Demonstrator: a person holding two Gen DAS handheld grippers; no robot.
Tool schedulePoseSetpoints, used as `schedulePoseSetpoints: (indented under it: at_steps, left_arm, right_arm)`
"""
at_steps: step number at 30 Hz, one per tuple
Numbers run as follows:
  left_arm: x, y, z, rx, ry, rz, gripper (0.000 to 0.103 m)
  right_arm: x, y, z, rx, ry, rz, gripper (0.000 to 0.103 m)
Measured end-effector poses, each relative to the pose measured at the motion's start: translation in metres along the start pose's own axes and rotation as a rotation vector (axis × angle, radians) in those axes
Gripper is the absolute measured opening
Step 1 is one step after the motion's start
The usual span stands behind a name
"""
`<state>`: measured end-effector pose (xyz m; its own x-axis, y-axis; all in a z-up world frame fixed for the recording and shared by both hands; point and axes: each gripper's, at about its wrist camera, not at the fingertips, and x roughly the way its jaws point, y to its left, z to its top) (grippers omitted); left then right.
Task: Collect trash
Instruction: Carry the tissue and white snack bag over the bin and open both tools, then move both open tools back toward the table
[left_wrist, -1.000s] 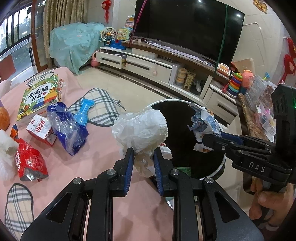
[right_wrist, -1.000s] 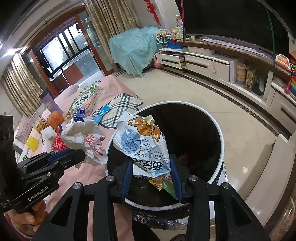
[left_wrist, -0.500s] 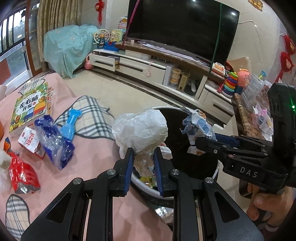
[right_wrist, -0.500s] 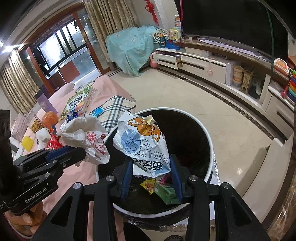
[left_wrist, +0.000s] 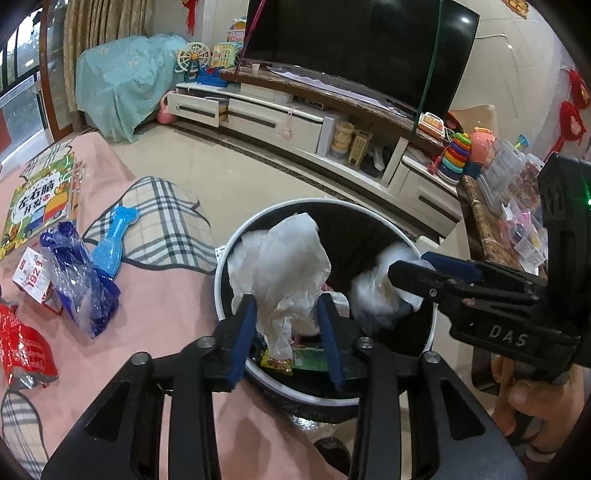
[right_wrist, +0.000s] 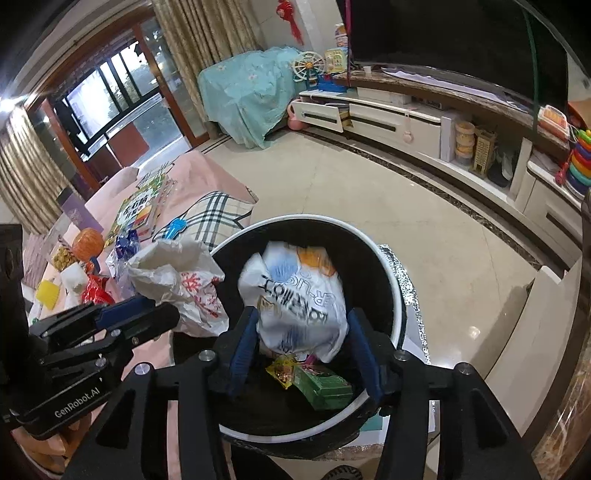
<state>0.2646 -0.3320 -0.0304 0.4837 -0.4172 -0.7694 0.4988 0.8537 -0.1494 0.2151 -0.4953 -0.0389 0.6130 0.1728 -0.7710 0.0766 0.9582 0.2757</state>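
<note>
A black bin with a white rim (left_wrist: 221, 266) stands beside the pink-clothed table. My left gripper (left_wrist: 286, 306) hangs over the bin's near edge. Its jaws are opening, and a crumpled white plastic bag (left_wrist: 284, 258) sits loose between the blue pads, which no longer press it. My right gripper (right_wrist: 302, 314) is also above the bin (right_wrist: 395, 295) with its jaws opening. A printed white bag (right_wrist: 295, 295), blurred, slips down between its pads. Each gripper shows in the other's view: the right gripper (left_wrist: 406, 273) and the left gripper (right_wrist: 162, 314).
On the table lie a blue plastic wrapper (left_wrist: 79, 280), a red packet (left_wrist: 26, 350), a small white box (left_wrist: 35, 269), a blue toy (left_wrist: 114, 236) and a picture book (left_wrist: 37, 199). A green packet (right_wrist: 325, 384) lies in the bin. A TV cabinet (right_wrist: 399, 118) lines the far wall.
Both grippers shifted further over the bin. Both pairs of jaws widened, and the two bags came loose and sagged toward the bin.
</note>
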Motion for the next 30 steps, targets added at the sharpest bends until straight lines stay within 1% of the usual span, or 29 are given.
schedulePoseSetpoints:
  at_steps: [1, 2, 4, 6, 11, 12, 15, 22, 30]
  left_arm:
    - [0.0, 0.001, -0.001, -0.001, 0.001, 0.003, 0.036]
    - [-0.001, 0.002, -0.003, -0.004, 0.002, 0.002, 0.043]
    - [-0.002, 0.005, -0.005, -0.013, 0.0, 0.001, 0.052]
    - [-0.006, 0.008, -0.009, -0.017, -0.005, 0.002, 0.053]
    - [-0.019, 0.022, -0.022, -0.036, -0.017, 0.02, 0.053]
    - [-0.021, 0.026, -0.025, -0.043, -0.018, 0.026, 0.053]
    - [-0.03, 0.042, -0.039, -0.071, -0.018, 0.046, 0.054]
    - [-0.061, 0.089, -0.078, -0.166, -0.042, 0.093, 0.054]
    - [-0.09, 0.138, -0.119, -0.264, -0.057, 0.154, 0.054]
  right_arm:
    - [-0.001, 0.0, 0.0, 0.003, -0.003, 0.001, 0.059]
    - [-0.002, -0.001, 0.0, 0.004, -0.006, 0.0, 0.061]
    - [-0.004, 0.0, -0.001, 0.004, -0.009, -0.001, 0.061]
    - [-0.006, 0.002, -0.001, 0.008, -0.015, -0.002, 0.066]
    - [-0.014, 0.013, -0.004, 0.012, -0.038, 0.024, 0.067]
    - [-0.015, 0.016, -0.005, 0.008, -0.042, 0.028, 0.069]
    - [-0.017, 0.031, -0.009, -0.007, -0.049, 0.049, 0.076]
    - [-0.008, 0.077, -0.026, -0.053, -0.042, 0.098, 0.078]
    - [0.001, 0.125, -0.045, -0.095, -0.039, 0.155, 0.085]
